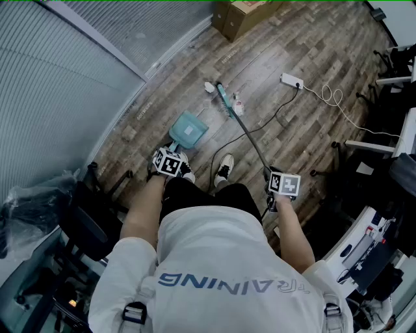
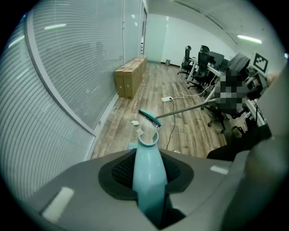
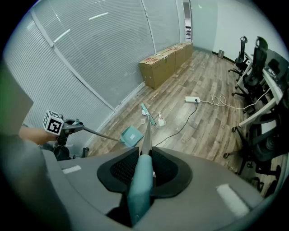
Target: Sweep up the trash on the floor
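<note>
A teal dustpan rests on the wood floor ahead of my feet. My left gripper is shut on the dustpan handle. My right gripper is shut on the broom handle; its long grey shaft runs to the teal broom head. White scraps of trash lie on one side of the brush, and a small white-and-pink piece lies on the other. The broom head and a scrap also show past the dustpan in the left gripper view, and the dustpan in the right gripper view.
A white power strip with a white cord lies on the floor to the right, and a black cable crosses near the broom. Cardboard boxes stand by the blinds. Office chairs and desks line the right side.
</note>
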Motion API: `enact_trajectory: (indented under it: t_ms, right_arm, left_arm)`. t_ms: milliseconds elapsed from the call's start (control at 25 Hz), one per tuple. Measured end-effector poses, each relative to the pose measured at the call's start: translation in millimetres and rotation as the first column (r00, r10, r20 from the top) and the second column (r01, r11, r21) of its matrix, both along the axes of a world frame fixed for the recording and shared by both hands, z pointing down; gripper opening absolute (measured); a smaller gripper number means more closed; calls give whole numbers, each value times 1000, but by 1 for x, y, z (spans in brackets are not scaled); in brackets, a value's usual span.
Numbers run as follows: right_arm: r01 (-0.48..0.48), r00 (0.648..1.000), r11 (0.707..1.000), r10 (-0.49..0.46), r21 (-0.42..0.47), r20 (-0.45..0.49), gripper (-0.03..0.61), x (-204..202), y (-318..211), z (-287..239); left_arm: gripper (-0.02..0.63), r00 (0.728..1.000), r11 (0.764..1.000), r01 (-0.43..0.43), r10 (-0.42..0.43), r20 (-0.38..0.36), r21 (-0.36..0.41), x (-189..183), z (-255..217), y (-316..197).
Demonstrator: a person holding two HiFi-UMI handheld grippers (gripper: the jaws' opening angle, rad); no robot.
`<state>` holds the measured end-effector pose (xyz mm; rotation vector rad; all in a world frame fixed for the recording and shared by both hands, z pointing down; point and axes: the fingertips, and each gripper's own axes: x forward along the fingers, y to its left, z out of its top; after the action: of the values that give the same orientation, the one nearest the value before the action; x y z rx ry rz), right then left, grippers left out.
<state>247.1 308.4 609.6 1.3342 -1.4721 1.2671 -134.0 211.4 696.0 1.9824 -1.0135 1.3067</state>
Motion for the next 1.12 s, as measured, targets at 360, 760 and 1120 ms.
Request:
enact_trajectory:
  t_ms: [360, 760, 1120]
  right_arm:
    - [5, 1000, 1000, -5, 2, -2, 107, 0, 6, 2]
    - [0, 1000, 1000, 0, -15, -1, 107, -3, 10, 5]
    - [-23, 1000, 1000, 24, -21, 8, 107, -10, 5, 6]
  left_arm:
    - [95, 1000, 1000, -3, 2, 19, 24, -4, 2, 3]
    - [95, 1000, 1000, 6, -6, 13, 16, -5, 1, 2]
    - [94, 1000, 1000, 18, -18, 16, 8, -11, 0, -4]
